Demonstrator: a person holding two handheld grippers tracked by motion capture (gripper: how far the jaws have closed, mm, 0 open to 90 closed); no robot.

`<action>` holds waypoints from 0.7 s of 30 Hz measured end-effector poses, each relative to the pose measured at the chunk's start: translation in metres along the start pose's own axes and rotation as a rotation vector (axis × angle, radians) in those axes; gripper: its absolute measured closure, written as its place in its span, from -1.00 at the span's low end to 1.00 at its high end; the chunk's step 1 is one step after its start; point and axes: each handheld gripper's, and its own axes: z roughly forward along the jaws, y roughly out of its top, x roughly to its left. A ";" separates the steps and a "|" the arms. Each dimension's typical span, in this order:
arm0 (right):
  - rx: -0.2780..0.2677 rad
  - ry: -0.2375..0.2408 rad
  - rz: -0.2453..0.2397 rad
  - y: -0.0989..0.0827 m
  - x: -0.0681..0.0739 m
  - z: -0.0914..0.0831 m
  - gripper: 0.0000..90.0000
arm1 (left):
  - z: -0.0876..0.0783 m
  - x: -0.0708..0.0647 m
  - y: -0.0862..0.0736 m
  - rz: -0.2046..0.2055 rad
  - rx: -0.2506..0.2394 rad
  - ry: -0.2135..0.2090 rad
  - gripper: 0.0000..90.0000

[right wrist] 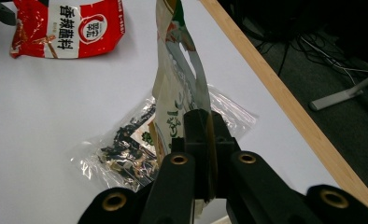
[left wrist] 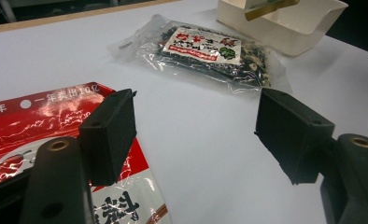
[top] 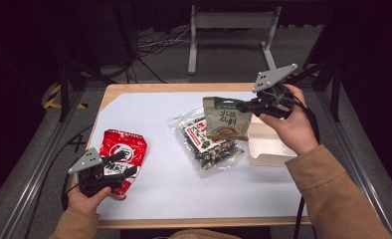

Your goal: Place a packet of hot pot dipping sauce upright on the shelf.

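The right gripper (top: 248,105) has its jaws clamped on the edge of a green-and-cream snack pouch (top: 227,119), held above the desk (top: 154,109) over the clear seaweed bag (top: 209,142), beside the white box (top: 268,147). The pouch looks light, thin and crinkly, likely slippery, so a sealed edge is the safest hold. The left gripper (top: 122,167) hovers with jaws apart over the red packet (top: 124,149).

A lab-type recording station: white-topped table (top: 149,199) inside an aluminium-profile frame (top: 40,164), dark curtained surroundings, loose floor cables (top: 156,42).
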 end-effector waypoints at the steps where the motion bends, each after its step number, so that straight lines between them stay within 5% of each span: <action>1: 0.001 -0.004 0.003 -0.001 -0.003 -0.001 0.99 | 0.000 0.000 0.000 0.003 0.000 0.001 -0.35; 21: 0.008 -0.069 -0.004 -0.026 -0.056 -0.026 0.99 | -0.011 -0.001 -0.008 -0.021 0.004 0.036 -0.34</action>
